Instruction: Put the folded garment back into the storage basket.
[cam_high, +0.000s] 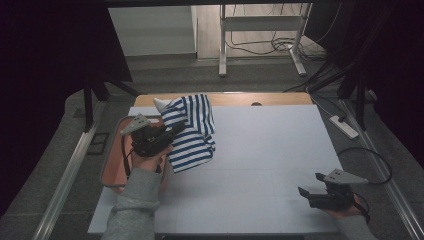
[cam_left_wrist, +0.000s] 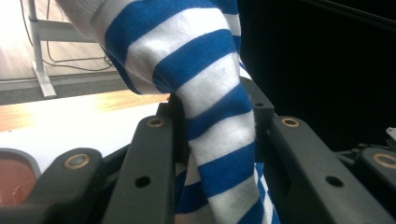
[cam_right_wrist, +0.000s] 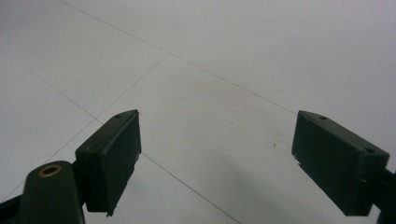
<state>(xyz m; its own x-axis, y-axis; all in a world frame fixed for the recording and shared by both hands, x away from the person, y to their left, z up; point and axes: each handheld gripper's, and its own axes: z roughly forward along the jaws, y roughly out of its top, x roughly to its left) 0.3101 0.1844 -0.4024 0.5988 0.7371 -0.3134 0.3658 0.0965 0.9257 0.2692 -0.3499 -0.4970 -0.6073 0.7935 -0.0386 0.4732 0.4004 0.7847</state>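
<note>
A blue-and-white striped garment hangs bunched over the left part of the white table, lifted off the surface. My left gripper is shut on a fold of it; in the left gripper view the striped cloth runs down between the two black jaws. Near the table's front right corner my right gripper stands open, low over the bare white surface, with nothing between its jaws.
An orange-brown tray with a grey rim lies at the table's left edge, under my left hand. A wooden strip borders the far edge. A power strip and cables lie on the floor to the right.
</note>
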